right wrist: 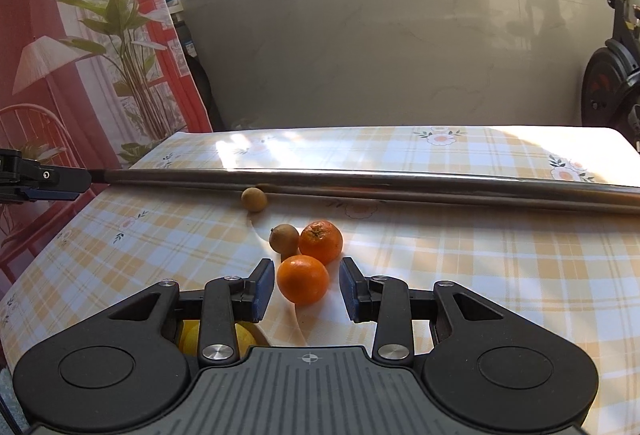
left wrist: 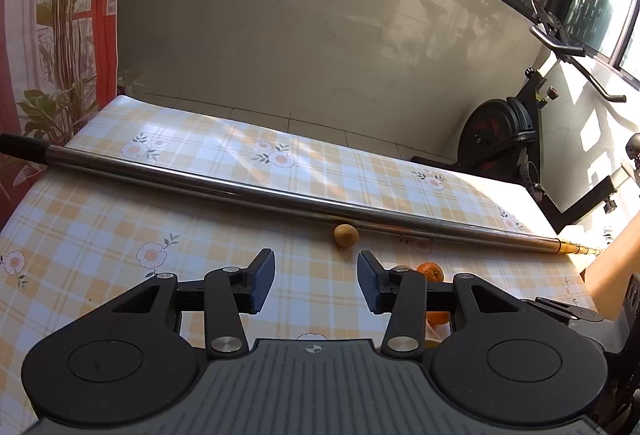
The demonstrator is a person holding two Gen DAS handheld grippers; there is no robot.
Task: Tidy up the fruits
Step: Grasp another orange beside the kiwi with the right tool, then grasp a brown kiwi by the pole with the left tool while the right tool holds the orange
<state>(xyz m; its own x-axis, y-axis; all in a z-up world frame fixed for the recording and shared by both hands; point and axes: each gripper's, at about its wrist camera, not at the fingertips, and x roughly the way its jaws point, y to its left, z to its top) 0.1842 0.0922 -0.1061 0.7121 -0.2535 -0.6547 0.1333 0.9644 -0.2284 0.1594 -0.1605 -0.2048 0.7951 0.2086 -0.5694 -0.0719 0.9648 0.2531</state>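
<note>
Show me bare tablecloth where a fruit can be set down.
Bare cloth lies left of the left claw, below the metal pole, and right of the right claw. It is crowded ahead of the right claw: two oranges and a small brown fruit sit bunched together.

Left view: right finger linkage covers most of the near orange (left wrist: 437, 316); the far orange (left wrist: 431, 271) shows its top only. A pale sliver (left wrist: 401, 268) beside it, can't ID. Pole (left wrist: 256, 187) tip lost in glare at right.

Right view: yellow fruit (right wrist: 191, 338) mostly behind the left finger linkage, type unclear. Pole (right wrist: 360, 181) cut off by the right edge. Left gripper (right wrist: 28, 181) clipped at the left edge, jaws not readable there.
</note>
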